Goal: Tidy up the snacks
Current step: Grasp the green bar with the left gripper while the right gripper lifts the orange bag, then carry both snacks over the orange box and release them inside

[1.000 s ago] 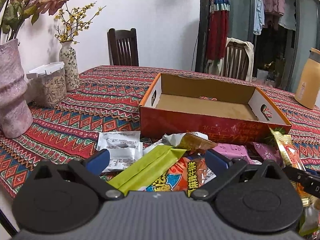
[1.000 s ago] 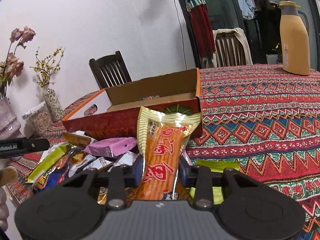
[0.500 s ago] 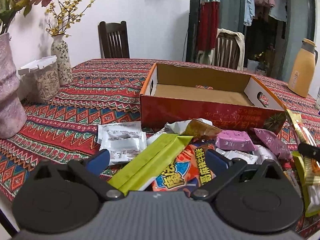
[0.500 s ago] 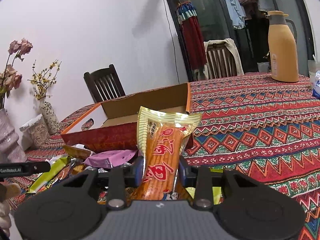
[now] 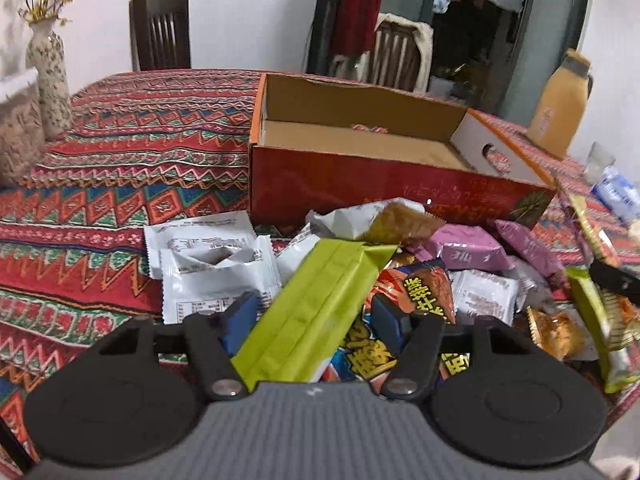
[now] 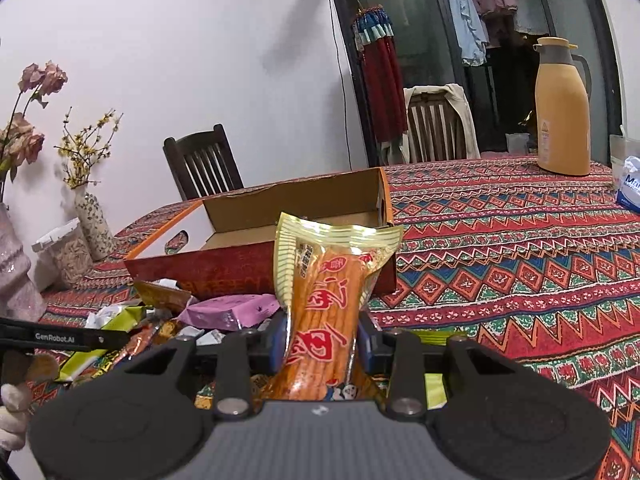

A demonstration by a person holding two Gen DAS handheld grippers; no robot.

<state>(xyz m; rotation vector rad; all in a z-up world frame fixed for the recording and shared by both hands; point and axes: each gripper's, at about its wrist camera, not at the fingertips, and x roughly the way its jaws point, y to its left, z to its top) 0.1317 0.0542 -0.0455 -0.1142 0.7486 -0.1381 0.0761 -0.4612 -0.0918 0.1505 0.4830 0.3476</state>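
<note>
An open red cardboard box point(image 5: 400, 188) point(image 6: 248, 268) stands on the patterned tablecloth, its inside bare. A pile of snack packets point(image 5: 460, 264) point(image 6: 224, 312) lies in front of it. My left gripper point(image 5: 316, 316) has its jaws closed part way on a long green packet point(image 5: 316, 308), which sticks forward over the pile. My right gripper point(image 6: 322, 338) is shut on a tall orange snack packet point(image 6: 324, 308) with a gold top, held upright above the pile, in front of the box's right end.
Two vases point(image 6: 92, 216) point(image 6: 16, 276) and a lidded jar point(image 6: 64, 252) stand at the left. An orange thermos point(image 6: 562, 108) and a blue-white pack point(image 6: 630, 184) stand at the far right. Chairs point(image 6: 204, 164) line the far side. White packets point(image 5: 208, 256) lie left of the pile.
My left gripper has closed in on the green packet and turned right, towards the box. My right gripper has risen with the orange packet still in it.
</note>
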